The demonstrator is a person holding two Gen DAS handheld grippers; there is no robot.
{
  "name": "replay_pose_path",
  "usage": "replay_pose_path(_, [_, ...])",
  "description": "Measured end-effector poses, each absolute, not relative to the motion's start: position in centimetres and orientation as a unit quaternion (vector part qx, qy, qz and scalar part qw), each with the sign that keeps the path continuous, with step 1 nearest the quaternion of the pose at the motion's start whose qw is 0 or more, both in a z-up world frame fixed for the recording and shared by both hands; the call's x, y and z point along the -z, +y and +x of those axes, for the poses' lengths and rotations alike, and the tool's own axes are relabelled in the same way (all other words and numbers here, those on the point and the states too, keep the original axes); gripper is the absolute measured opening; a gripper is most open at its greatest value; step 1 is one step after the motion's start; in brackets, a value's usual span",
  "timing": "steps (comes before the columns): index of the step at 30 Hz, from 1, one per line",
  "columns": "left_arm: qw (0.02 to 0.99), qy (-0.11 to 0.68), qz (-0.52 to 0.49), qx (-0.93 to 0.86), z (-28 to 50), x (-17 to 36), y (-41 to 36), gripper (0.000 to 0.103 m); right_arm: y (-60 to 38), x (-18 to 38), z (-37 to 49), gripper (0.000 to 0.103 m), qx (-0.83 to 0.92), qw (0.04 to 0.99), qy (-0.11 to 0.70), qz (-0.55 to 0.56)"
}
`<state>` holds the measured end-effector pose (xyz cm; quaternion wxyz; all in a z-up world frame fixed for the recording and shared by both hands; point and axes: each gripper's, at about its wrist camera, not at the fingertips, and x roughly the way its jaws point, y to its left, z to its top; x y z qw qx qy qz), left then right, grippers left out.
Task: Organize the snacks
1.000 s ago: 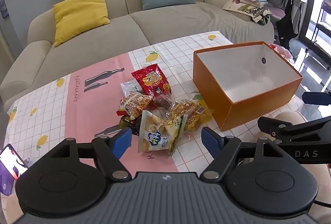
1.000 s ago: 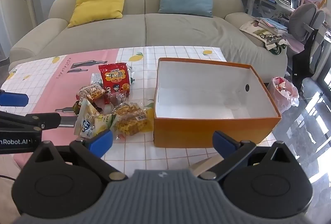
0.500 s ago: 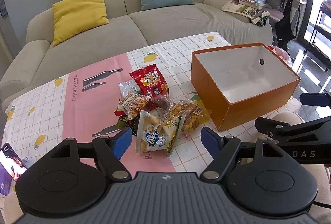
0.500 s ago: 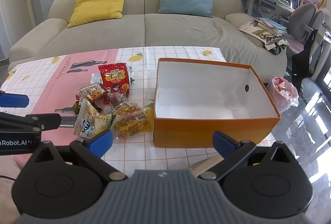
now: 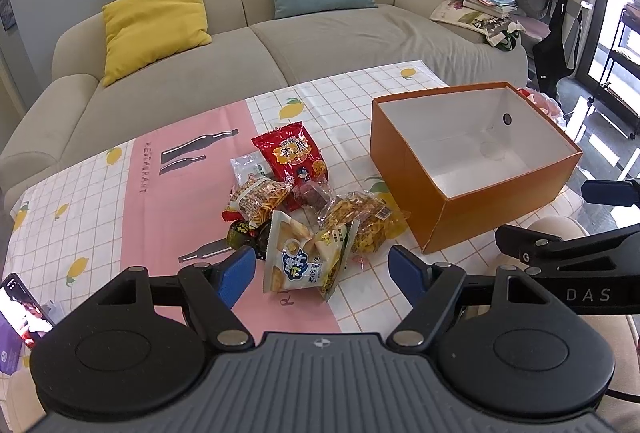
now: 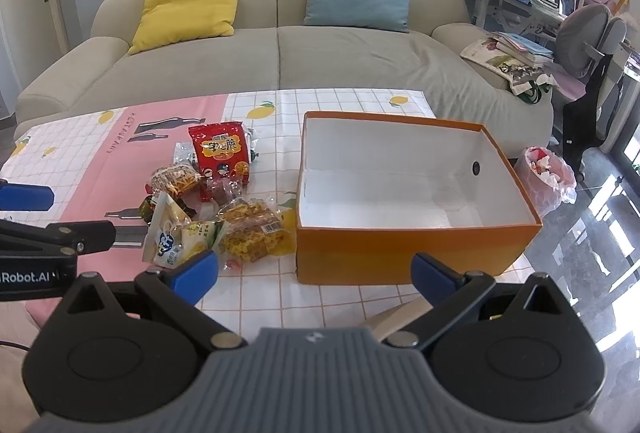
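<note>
A pile of snack packets lies on the tablecloth: a red bag (image 5: 292, 157) (image 6: 221, 153), a white and yellow bag (image 5: 304, 259) (image 6: 176, 237), clear packs of yellow snacks (image 5: 360, 219) (image 6: 252, 229) and a noodle-like pack (image 5: 258, 195) (image 6: 176, 179). An empty orange box (image 5: 424, 189) (image 6: 400, 253) with a white inside stands to their right. My left gripper (image 5: 322, 271) is open and empty, just short of the white and yellow bag. My right gripper (image 6: 316, 273) is open and empty, in front of the box's near wall.
The table has a pink and white checked cloth (image 5: 160, 201) (image 6: 256, 297). A phone (image 5: 22, 307) lies at its left edge. A beige sofa (image 6: 280, 53) with yellow and blue cushions stands behind. A bin with a pink bag (image 6: 546, 181) stands right of the box.
The left wrist view has shifted slightly, so the snacks and box sit a little lower and nearer. The right gripper has hardly moved. Both stay open.
</note>
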<state>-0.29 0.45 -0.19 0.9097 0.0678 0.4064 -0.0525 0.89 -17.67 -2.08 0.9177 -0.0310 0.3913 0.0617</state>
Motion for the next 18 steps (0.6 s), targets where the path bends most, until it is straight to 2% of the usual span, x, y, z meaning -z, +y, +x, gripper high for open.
replay_pose_path(18, [0.908, 0.409, 0.065, 0.054, -0.57, 0.8, 0.55, 0.089, -17.5, 2.23, 0.75, 0.1, -0.06, 0.917, 0.392, -0.037])
